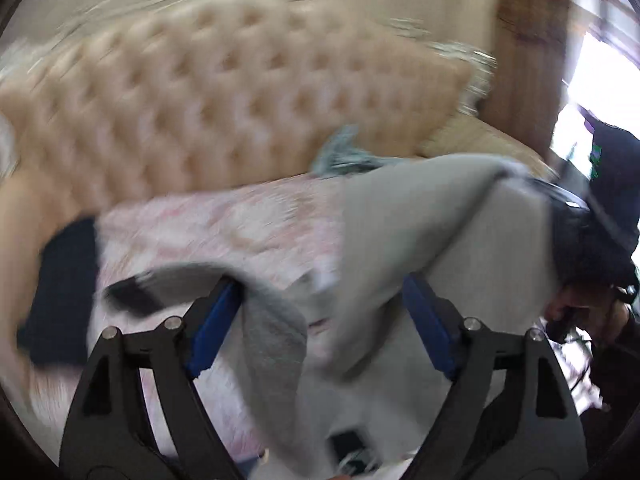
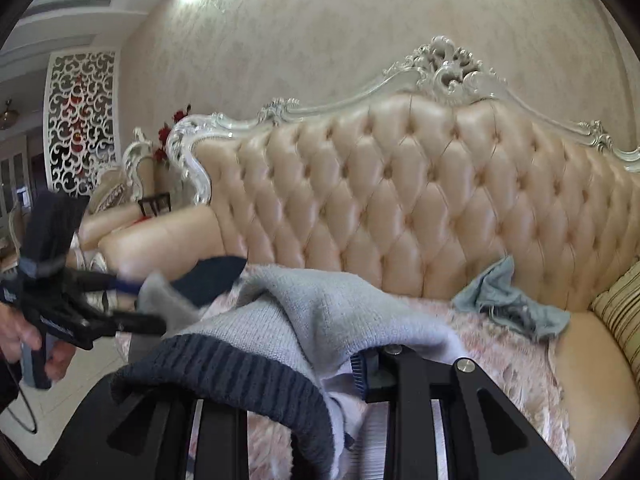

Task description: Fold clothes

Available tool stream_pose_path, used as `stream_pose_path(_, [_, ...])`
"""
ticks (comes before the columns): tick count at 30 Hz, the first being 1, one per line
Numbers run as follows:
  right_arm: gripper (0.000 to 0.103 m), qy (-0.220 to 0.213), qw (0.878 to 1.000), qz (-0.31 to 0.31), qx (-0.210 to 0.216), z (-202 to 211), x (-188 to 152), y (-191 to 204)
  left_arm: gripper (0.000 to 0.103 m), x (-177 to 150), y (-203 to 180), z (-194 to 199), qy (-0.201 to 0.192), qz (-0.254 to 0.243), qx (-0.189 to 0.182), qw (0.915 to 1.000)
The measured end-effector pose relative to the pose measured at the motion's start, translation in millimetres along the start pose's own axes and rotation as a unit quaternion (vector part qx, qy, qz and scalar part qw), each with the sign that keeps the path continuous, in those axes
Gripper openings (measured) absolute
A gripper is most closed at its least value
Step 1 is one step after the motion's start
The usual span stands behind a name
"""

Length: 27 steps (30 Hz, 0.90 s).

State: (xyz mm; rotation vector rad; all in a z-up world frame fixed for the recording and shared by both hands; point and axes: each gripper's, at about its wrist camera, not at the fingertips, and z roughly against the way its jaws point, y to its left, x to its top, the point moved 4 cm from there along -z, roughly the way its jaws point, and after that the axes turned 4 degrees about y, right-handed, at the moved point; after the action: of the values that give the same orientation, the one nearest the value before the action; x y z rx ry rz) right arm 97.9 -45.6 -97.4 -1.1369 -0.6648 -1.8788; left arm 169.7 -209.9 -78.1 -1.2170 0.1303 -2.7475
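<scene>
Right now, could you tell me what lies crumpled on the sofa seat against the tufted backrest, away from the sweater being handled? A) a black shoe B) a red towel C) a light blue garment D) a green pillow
C: a light blue garment lies crumpled on the fluffy pink cover, beside the striped cushion.

Tufted cream sofa point(image 2: 400, 208), seat covered by a pink fluffy throw point(image 2: 500, 344), grey sweater point(image 2: 320, 320) draped at 6 o'clock, blue-grey garment point(image 2: 508, 300) crumpled at 3 o'clock, striped cushion point(image 2: 620, 312) beyond it

Left wrist view motion-blurred, window point(image 1: 596, 80) blown out (fisheye-curved edges); right wrist view sharper.
</scene>
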Motion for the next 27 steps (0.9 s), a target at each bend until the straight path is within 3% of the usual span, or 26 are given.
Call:
stream_pose_path(2, [0.027, 0.008, 1.0, 0.026, -0.005, 0.3, -5.8, 9.6, 0.084, 15.0, -18.2, -1.5, -0.013, -0.029, -0.009, 0.9994])
stream_pose_path(4, [0.027, 0.016, 0.999, 0.049, -0.011, 0.9, -11.9, 18.1, 0.084, 29.4, -28.7, 2.9, -0.023, -0.031, -0.048, 0.9981])
stream_pose_path(7, [0.027, 0.027, 0.998, 0.051, -0.023, 0.5, -23.3, 19.1, 0.084, 37.6, -16.1, 7.6, -0.019, 0.03, -0.103, 0.9941])
stream_pose_path(8, [0.027, 0.031, 0.998, 0.056, -0.027, -0.4, -27.7, 20.1, 0.084, 36.2, -11.4, 7.4, -0.015, 0.05, -0.106, 0.993])
stream_pose_path(9, [0.027, 0.036, 0.997, 0.063, -0.031, -1.4, -32.6, 22.0, 0.084, 36.8, -7.3, 5.6, -0.01, 0.058, -0.101, 0.9932])
stream_pose_path(12, [0.027, 0.043, 0.996, 0.076, -0.032, -2.3, -42.0, 25.8, 0.083, 26.7, -31.1, 0.7, 0.017, -0.024, -0.075, 0.9968])
stream_pose_path(15, [0.027, 0.041, 0.996, 0.08, -0.027, -0.7, -45.6, 27.4, 0.068, 23.7, -41.7, -5.3, 0.032, -0.047, -0.072, 0.9957])
stream_pose_path(17, [0.027, 0.039, 0.995, 0.087, -0.032, 1.5, -44.4, 27.9, 0.065, 21.7, -48.7, -9.3, 0.042, -0.063, -0.07, 0.9946])
stream_pose_path(20, [0.026, 0.044, 0.992, 0.109, -0.044, 1.8, -44.2, 32.4, 0.058, 18.6, -59.1, -15.2, 0.057, -0.087, -0.067, 0.9923])
stream_pose_path(23, [0.026, 0.049, 0.99, 0.12, -0.047, 1.5, -46.4, 32.9, 0.044, 15.6, -69.5, -21.1, 0.073, -0.11, -0.064, 0.9892])
stream_pose_path(27, [0.026, 0.058, 0.984, 0.157, -0.062, -1.8, -49.7, 40.7, 0.041, 11.3, -82.8, -26.6, 0.094, -0.16, -0.046, 0.9815])
